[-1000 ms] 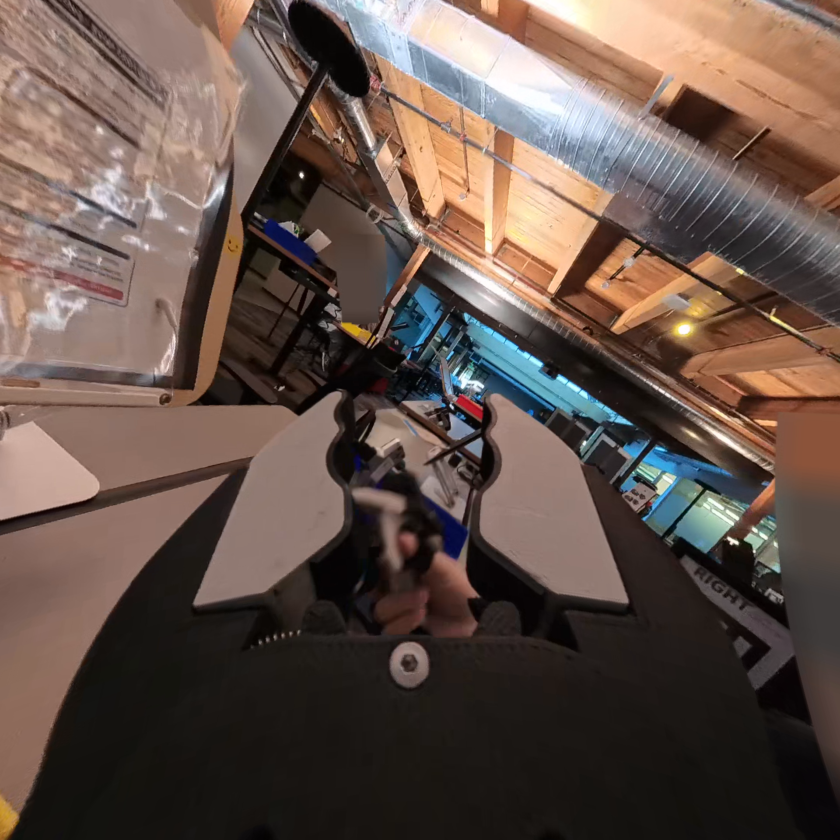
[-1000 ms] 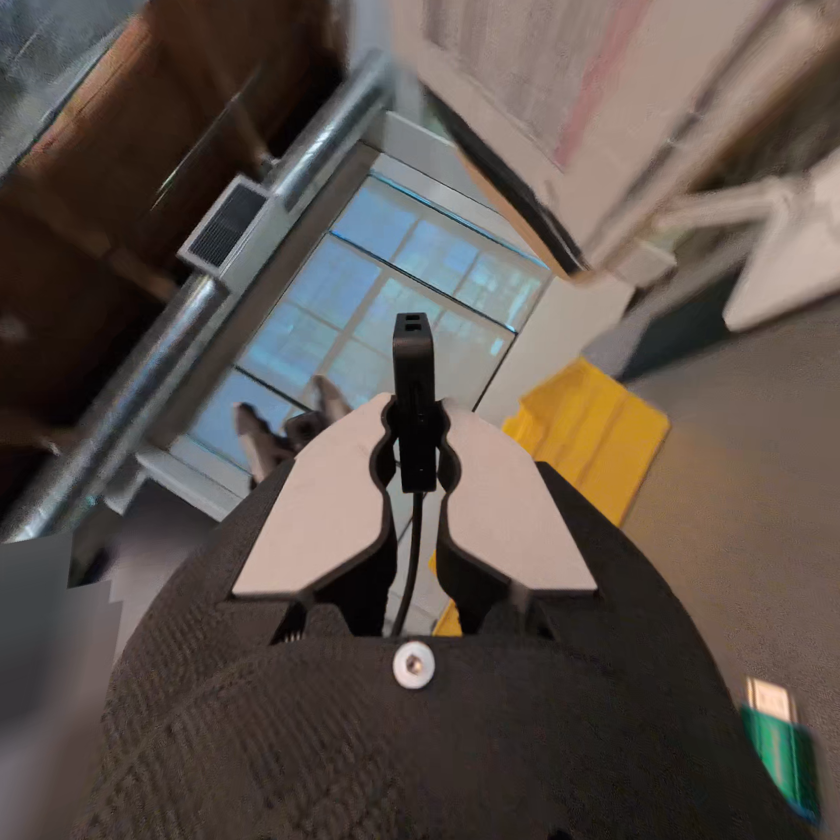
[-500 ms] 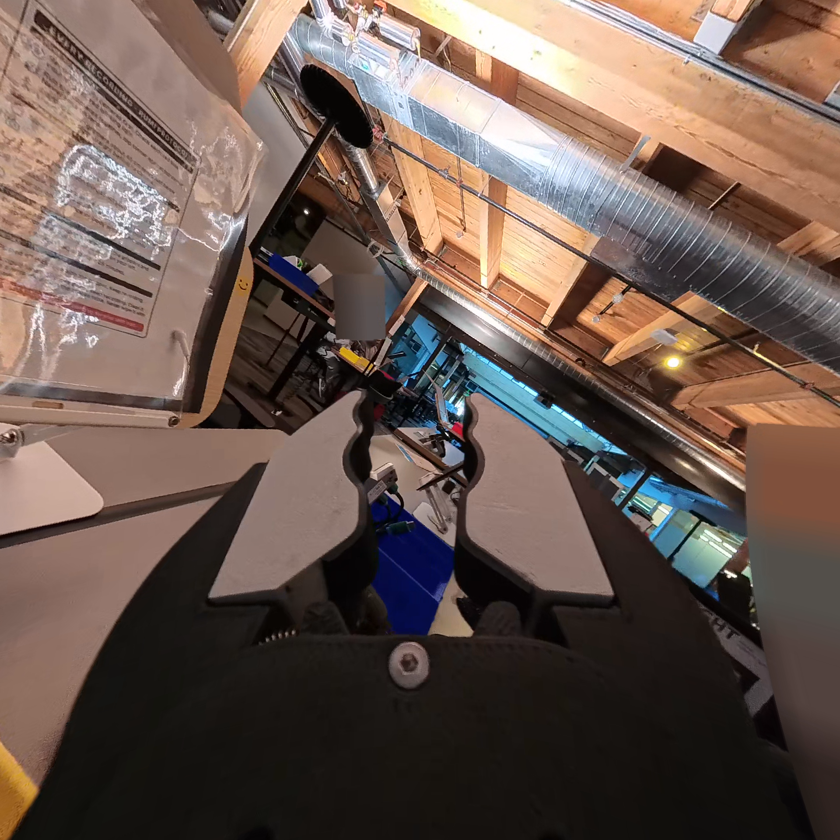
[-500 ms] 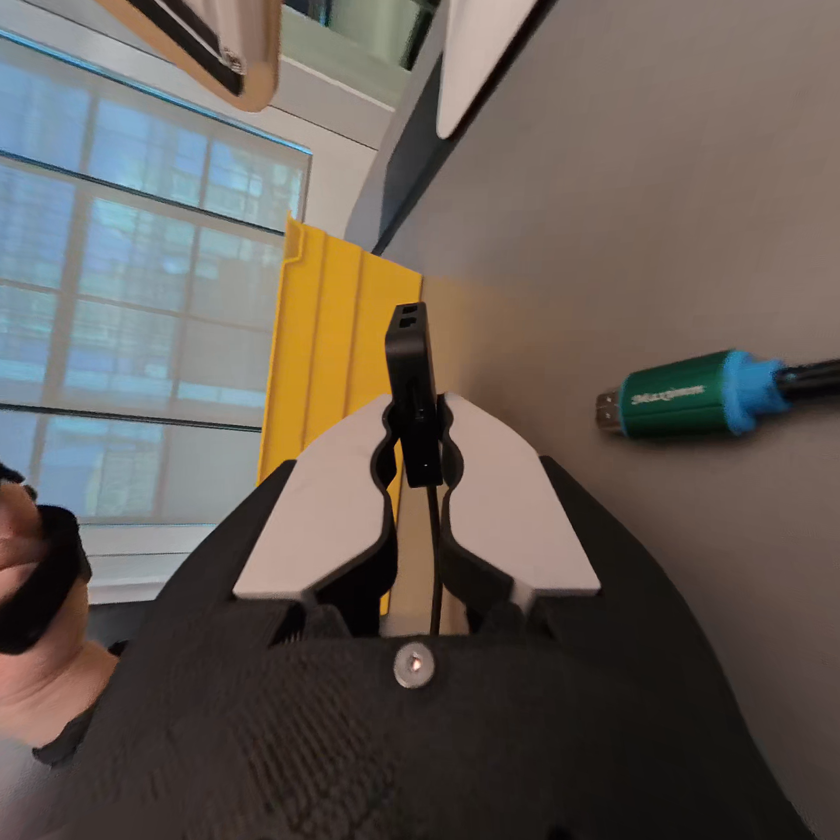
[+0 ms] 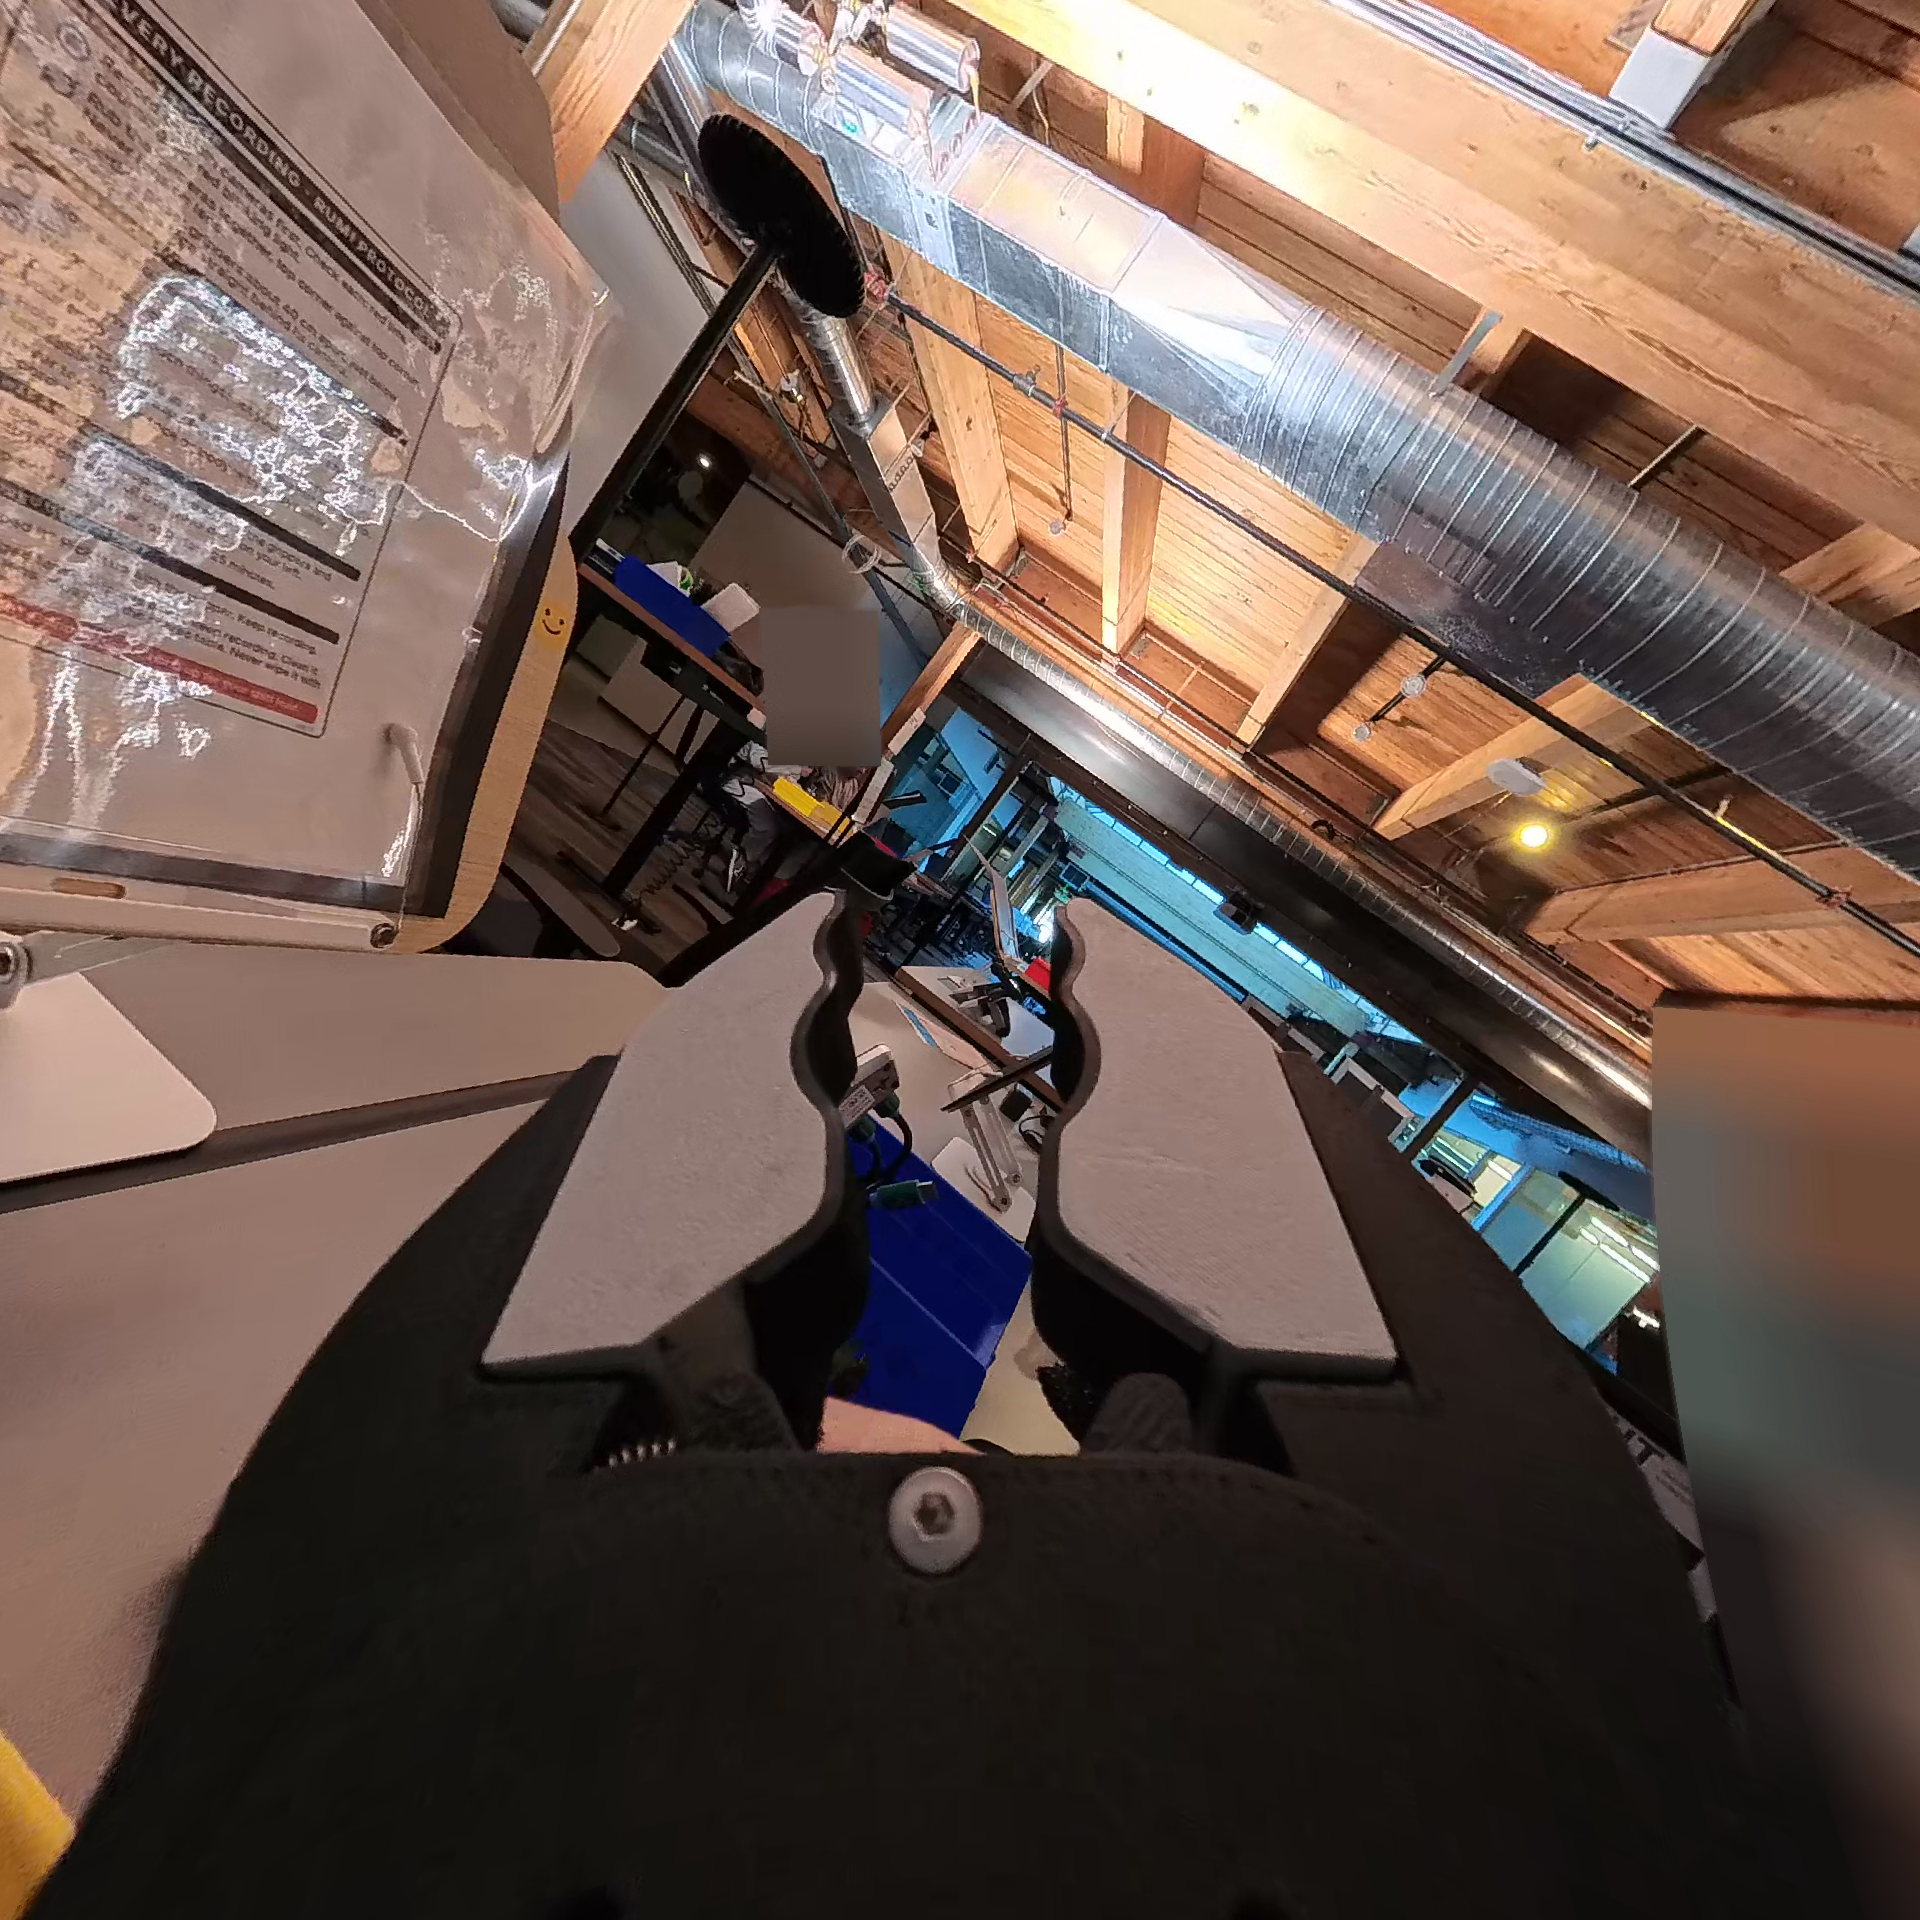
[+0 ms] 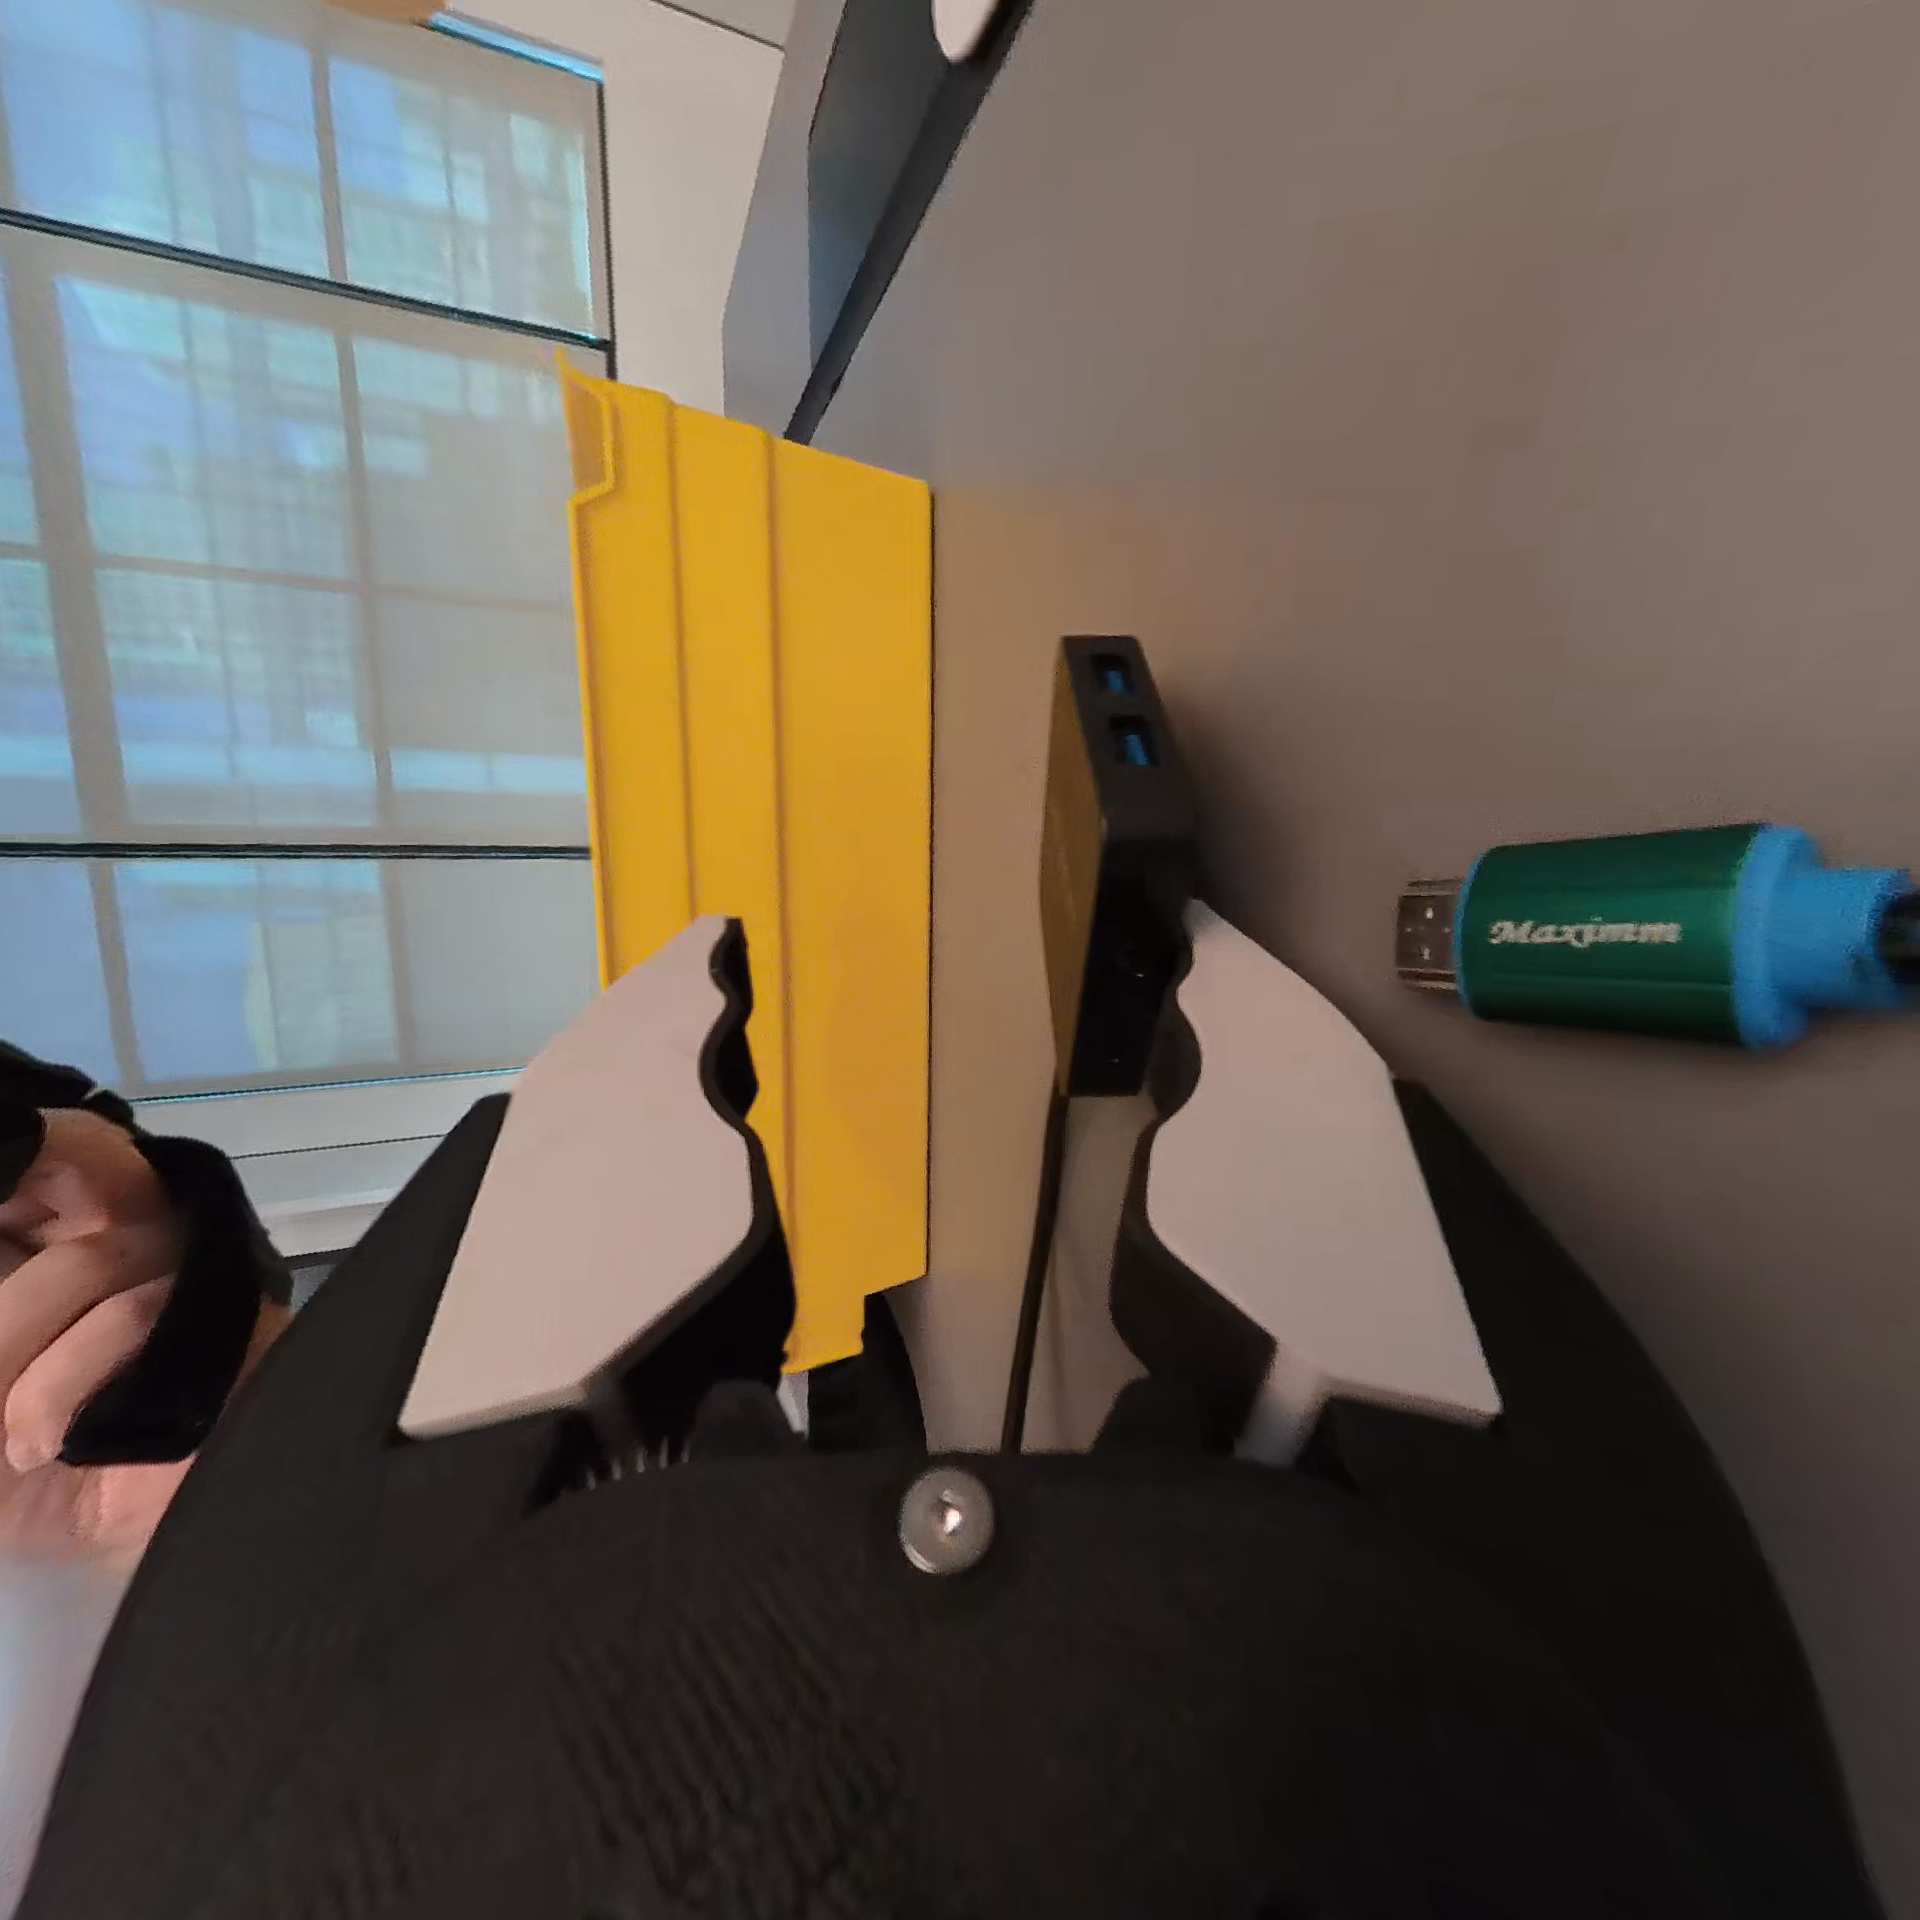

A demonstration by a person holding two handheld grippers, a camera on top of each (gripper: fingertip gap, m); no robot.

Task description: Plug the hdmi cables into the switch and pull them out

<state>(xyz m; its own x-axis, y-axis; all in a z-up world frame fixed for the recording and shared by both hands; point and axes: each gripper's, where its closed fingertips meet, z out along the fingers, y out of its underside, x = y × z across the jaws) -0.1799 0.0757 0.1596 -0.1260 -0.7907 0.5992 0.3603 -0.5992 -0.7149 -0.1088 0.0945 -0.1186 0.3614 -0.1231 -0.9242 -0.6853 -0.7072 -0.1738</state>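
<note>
Right wrist view: the right claw (image 6: 956, 997) is spread wide, and the black switch (image 6: 1117, 862) leans against its right finger on the grey surface (image 6: 1455, 468). Just beyond lies a green cable plug (image 6: 1600, 940), apart from it; a yellow bin (image 6: 769, 727) sits at the surface's edge. Opposite, the left claw (image 5: 945, 1023) is parted, gripping nothing, pointing up into open room.

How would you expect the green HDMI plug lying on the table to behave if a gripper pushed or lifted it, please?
The green HDMI plug has a rounded, barrel-like body, so a sideways nudge would probably roll it on the smooth grey table. Its shell looks glossy, so it may slip unless the grip is square. The cable leaving its blue collar would likely drag and swing the plug when it is lifted.
</note>
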